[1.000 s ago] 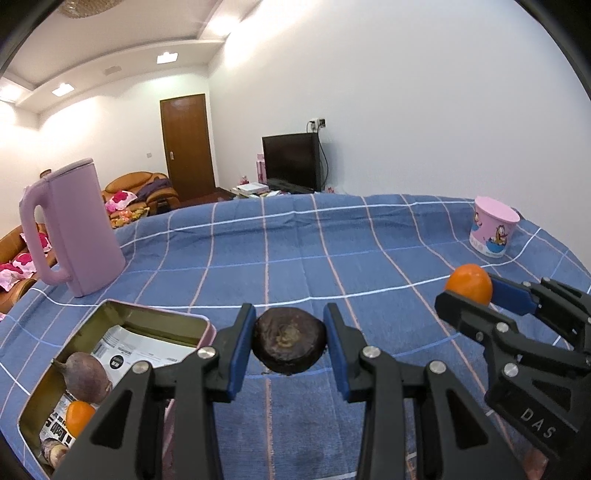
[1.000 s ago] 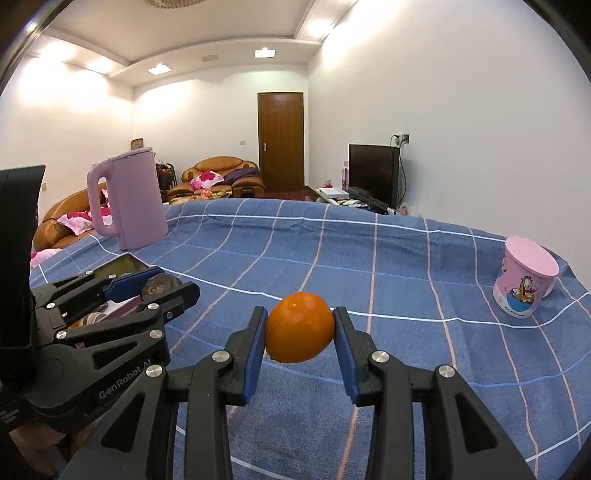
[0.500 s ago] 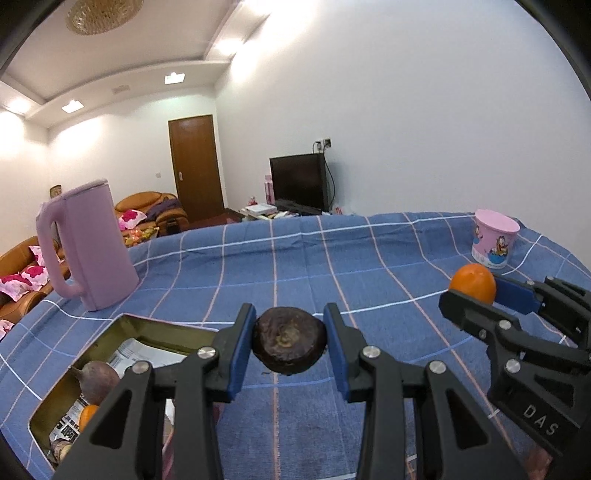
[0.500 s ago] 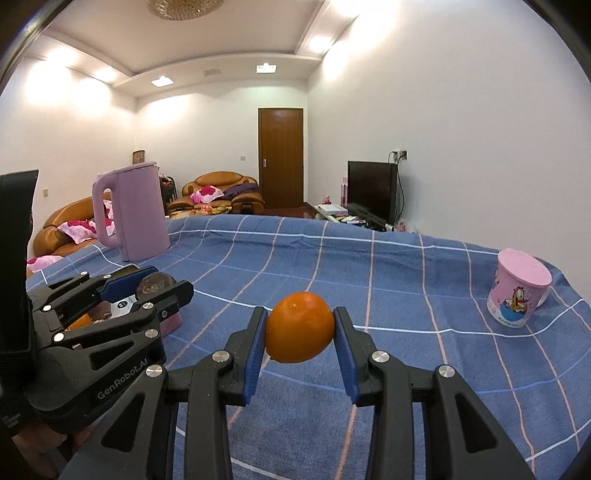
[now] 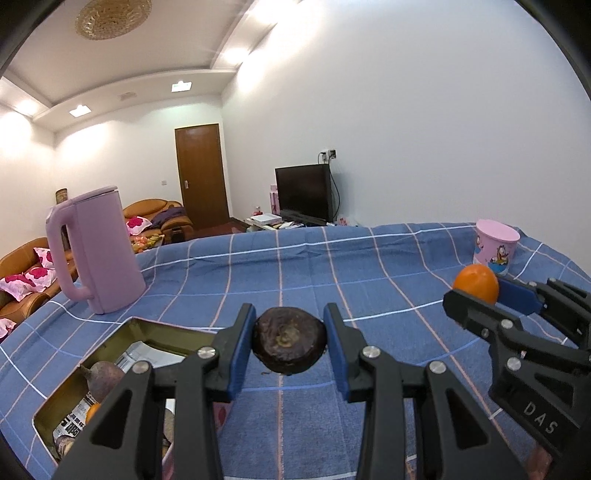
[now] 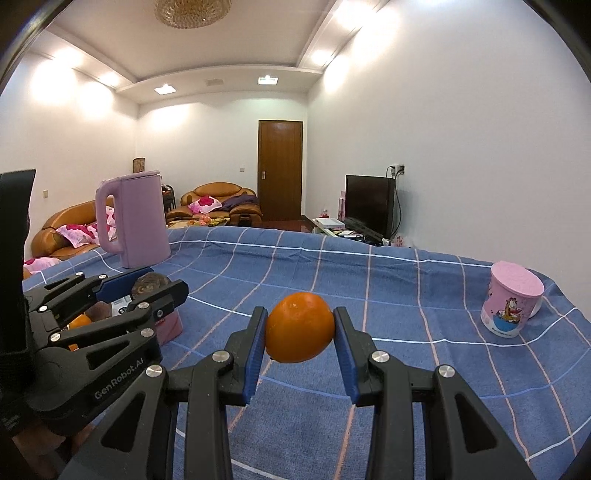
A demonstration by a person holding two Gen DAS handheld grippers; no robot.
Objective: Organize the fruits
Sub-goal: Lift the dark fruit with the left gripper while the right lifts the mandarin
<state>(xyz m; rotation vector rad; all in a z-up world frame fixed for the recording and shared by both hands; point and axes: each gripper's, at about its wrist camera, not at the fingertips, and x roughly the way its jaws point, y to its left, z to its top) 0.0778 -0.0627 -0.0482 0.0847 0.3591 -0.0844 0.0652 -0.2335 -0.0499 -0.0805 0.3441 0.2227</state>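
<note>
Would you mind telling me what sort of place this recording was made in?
Most likely a home living room: an orange sofa with pink cushions, a television on a low stand, and a table under a blue checked cloth in the foreground.

Illumination is bright, even and indoor. It originates from rectangular recessed ceiling panels (image 5: 79,110) (image 6: 164,89) and concealed cove strips that wash the upper white walls (image 6: 461,122) to near overexposure. A round gold ceiling fixture (image 5: 113,17) shows no visible glow. Shadows on the blue checked tablecloth (image 5: 369,280) are soft and faint. Both fisheye views bend straight lines strongly toward the frame edges, and black vignetting fills the corners. Focus is sharp across near and mid range; the distant brown sofa (image 6: 221,197) is slightly soft. No motion blur is visible.
</note>
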